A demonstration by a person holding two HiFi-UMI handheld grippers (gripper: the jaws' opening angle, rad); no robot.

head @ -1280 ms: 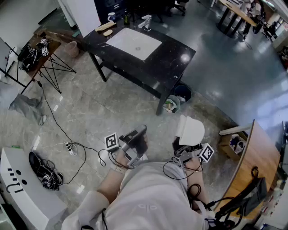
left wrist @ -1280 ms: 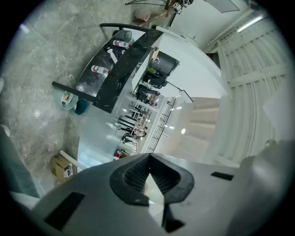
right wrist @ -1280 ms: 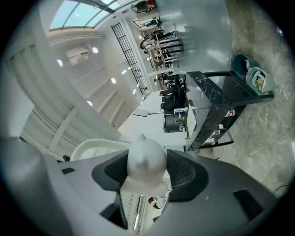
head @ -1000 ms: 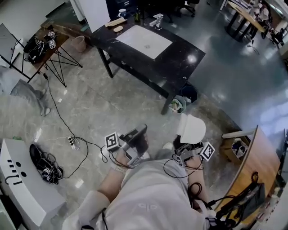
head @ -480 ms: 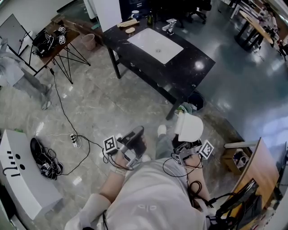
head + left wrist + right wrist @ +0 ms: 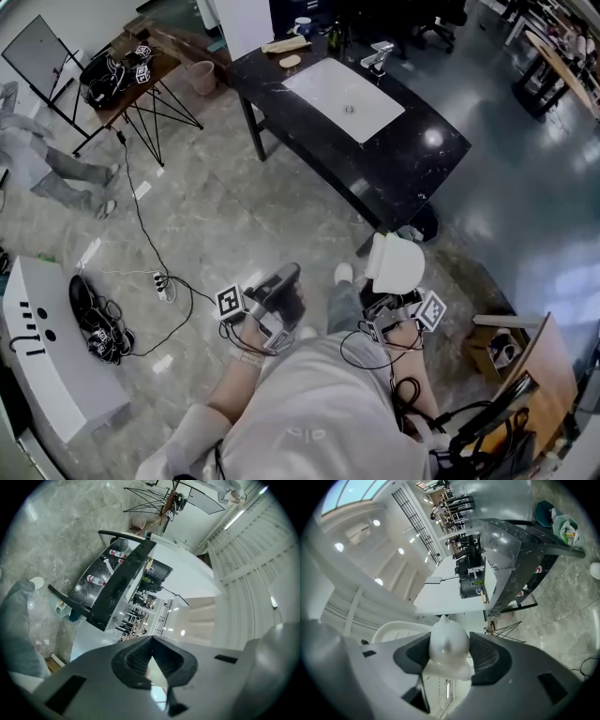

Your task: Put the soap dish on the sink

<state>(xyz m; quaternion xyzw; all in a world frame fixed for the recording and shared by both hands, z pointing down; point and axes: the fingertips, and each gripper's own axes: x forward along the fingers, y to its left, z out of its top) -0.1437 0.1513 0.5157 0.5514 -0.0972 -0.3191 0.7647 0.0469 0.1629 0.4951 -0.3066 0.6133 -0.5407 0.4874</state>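
Right claw (image 6: 448, 654) is clamped on the white soap dish (image 6: 449, 641), with the pads squeezing a rounded bump on it from both sides. Left claw (image 6: 151, 660) is pinched fully together and has nothing in it. In the head view, the person holds both claws out in front of their chest. The dish sticks up past the right claw, over the grey marble floor (image 6: 234, 216), so it's nowhere on the sink. The black bench (image 6: 412, 159) stands ahead, well apart from the dish. The white sink (image 6: 343, 86) is set into its top and there's a faucet (image 6: 380, 56) at the far edge. A bin (image 6: 422, 223) sits under the bench's near corner. On the left side of the head view, a cable (image 6: 141, 239) snakes across the floor and a pair of black shoes (image 6: 94, 323) lies near it.
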